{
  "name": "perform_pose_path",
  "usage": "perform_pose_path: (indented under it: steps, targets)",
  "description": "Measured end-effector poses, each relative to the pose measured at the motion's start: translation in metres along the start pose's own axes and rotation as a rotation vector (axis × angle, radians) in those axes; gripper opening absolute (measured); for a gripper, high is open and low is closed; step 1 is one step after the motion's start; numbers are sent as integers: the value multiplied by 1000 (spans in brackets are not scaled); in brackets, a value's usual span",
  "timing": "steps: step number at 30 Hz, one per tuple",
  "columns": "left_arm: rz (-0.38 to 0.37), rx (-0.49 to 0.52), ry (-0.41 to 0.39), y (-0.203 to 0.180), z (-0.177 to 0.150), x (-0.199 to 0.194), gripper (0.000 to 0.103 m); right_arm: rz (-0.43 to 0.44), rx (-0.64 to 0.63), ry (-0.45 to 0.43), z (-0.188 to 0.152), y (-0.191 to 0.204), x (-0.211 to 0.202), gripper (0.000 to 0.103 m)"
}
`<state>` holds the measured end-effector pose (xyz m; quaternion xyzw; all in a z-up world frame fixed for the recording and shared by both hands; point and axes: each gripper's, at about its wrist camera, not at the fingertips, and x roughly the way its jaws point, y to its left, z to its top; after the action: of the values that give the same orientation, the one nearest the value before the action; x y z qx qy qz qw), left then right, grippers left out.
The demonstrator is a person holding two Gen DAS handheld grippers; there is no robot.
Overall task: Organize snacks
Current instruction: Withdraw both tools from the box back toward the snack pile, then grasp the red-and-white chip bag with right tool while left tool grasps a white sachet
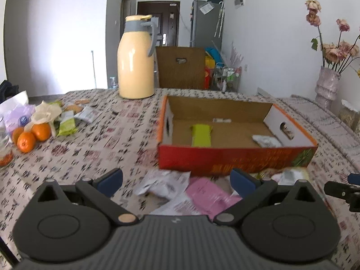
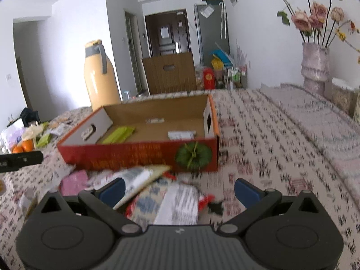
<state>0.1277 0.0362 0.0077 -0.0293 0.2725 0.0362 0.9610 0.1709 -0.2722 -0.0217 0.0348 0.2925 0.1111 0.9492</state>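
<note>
While both spread, left claw (image 1: 176, 183), right claw (image 2: 178, 191) over snack packets (image 2: 171, 200).

We find the red cardboard box (image 1: 236, 159) open at the top, its floor mostly bare between a green packet (image 1: 201, 135), a grey packet (image 1: 266, 140) and a small white packet (image 1: 221, 120) by the far wall. Its near wall stands between us and that floor. Loose snack packets (image 2: 162, 193) crowd the cloth just before it. To the box's right the table (image 2: 281, 139) lies bare; a yellow thermos (image 1: 135, 60) stands behind its left corner.
</note>
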Motion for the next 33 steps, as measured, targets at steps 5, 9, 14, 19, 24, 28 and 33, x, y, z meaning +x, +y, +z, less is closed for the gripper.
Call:
perform_pose_path:
  steps: [5,9,14,19,24,28,33]
  targets:
    - [6,-26,18,10,-6,1,103,4,1,46,-9,7,8,103]
    - [3,-34,22,14,-8,3,103,-4,7,77,-11,10,18,103]
    - [8,-42,35,23,-12,7,103,9,40,96,-14,7,27,102]
    - [28,-47,51,31,-17,7,103,25,46,99,-18,6,28,95]
    - [25,-53,51,33,-19,3,103,55,44,107,-23,6,30,76]
    - [20,-50,47,31,-18,0,103,56,28,103,-25,8,25,65]
    - [25,-54,44,33,-18,-4,103,47,21,55,-25,8,11,58]
